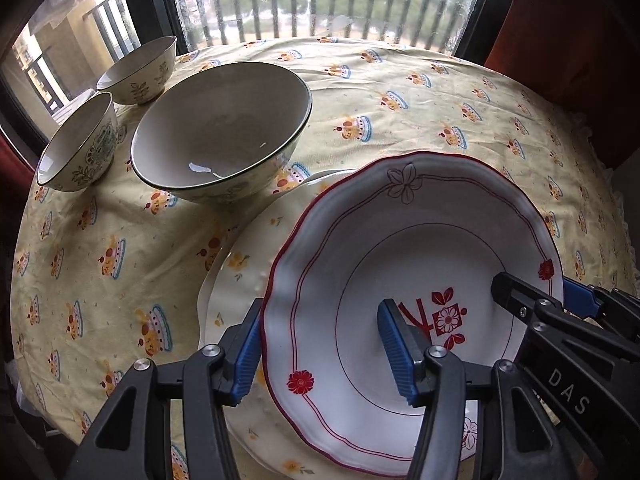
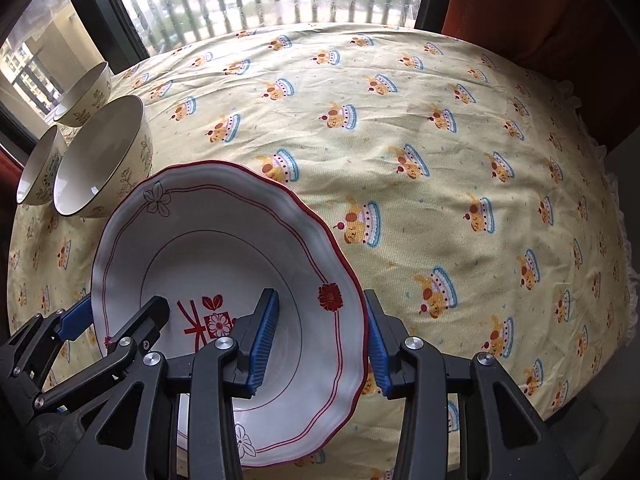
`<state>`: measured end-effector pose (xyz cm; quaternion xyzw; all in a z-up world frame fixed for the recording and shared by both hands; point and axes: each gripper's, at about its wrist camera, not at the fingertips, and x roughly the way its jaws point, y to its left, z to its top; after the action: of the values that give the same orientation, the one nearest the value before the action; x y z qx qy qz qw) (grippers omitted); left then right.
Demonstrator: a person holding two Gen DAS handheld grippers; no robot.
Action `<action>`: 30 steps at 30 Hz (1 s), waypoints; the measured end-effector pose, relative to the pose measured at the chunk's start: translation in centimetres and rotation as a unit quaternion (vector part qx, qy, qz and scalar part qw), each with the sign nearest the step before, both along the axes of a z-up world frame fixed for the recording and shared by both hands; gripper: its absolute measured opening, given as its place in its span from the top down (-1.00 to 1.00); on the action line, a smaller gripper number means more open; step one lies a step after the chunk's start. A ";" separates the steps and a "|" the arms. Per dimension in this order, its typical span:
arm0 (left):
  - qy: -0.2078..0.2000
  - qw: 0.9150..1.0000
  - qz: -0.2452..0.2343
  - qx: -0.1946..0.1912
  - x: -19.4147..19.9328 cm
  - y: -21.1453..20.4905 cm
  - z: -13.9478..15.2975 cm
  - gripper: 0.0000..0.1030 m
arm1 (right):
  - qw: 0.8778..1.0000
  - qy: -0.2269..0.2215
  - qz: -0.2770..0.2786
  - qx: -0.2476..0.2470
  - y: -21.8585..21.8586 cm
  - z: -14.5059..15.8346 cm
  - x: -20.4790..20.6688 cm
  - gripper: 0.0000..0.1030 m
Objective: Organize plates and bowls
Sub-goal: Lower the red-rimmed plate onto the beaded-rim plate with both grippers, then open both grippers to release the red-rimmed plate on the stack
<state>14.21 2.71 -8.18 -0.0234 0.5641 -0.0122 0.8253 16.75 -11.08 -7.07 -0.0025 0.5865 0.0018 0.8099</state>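
My left jaws (image 1: 326, 350) and right jaws (image 2: 322, 340) each clamp opposite rims of the red-trimmed plate (image 1: 420, 240), holding it just above the cream plate (image 1: 240, 276) on the desk (image 2: 440, 140), near the large bowl (image 1: 220, 132).

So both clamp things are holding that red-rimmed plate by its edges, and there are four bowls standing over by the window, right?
Not quite: there are three bowls, not four. The left wrist view shows one large bowl and two small bowls. The rest holds: the left gripper and right gripper each straddle an edge of the red-rimmed plate.
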 end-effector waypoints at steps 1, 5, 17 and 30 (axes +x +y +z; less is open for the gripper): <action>-0.001 1.000 -0.001 0.001 0.0 0.0 0.0 -0.10 | 1.000 -0.002 0.000 -0.001 0.0 0.0 0.0 0.12; -0.011 1.000 0.000 0.007 -0.1 -0.2 -0.1 -0.12 | 1.000 0.001 0.000 0.000 0.0 -0.2 0.3 0.12; -0.012 1.000 0.008 0.009 -0.2 -0.3 -0.1 -0.13 | 1.000 -0.010 0.024 0.016 -1.6 1.2 0.4 0.13; -0.007 0.998 0.007 0.059 -0.2 -1.7 -0.1 -0.52 | 0.999 -0.035 0.040 -0.001 -0.6 1.3 0.0 0.47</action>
<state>14.03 1.05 -8.25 0.0210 0.5579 0.0267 0.8292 16.76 -11.63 -5.80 -0.0269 0.5570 0.0336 0.8294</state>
